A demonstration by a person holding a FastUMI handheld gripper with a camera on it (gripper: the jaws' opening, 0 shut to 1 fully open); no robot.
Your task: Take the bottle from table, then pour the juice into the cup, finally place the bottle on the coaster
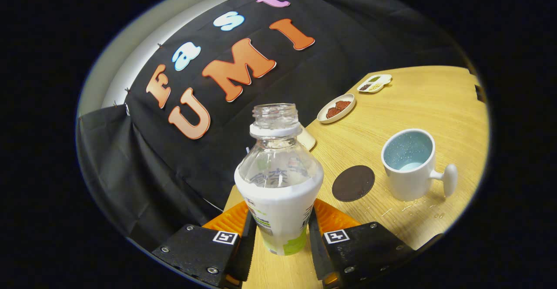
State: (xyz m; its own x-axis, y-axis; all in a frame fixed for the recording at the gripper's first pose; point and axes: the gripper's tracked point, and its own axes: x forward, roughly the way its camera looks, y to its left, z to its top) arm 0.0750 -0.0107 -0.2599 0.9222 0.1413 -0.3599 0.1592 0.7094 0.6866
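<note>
- The gripper (280,232) is clamped on the bottle (278,184): both fingers press on the labelled lower body from either side, so the bottle sits squarely between them, its neck rising beyond the tips.
- The bottle is uncapped and looks nearly empty in its clear upper part, though the label hides the lower half, so what juice remains is hard to judge.
- The whole scene leans in this view, which suggests the gripper is rolled to one side; a low grip on the body leaves the mouth free for tipping.
- The cup (411,162) stands on the table (435,102), off to the right of the fingers, handle pointing away from the bottle; something pale pools at its bottom and droplets speckle the wood around it.
- The dark round coaster (353,183) lies flat between bottle and cup, bare, so the placing step appears not yet done.
- Two small dishes (336,108) sit farther back, well apart from the work.
</note>
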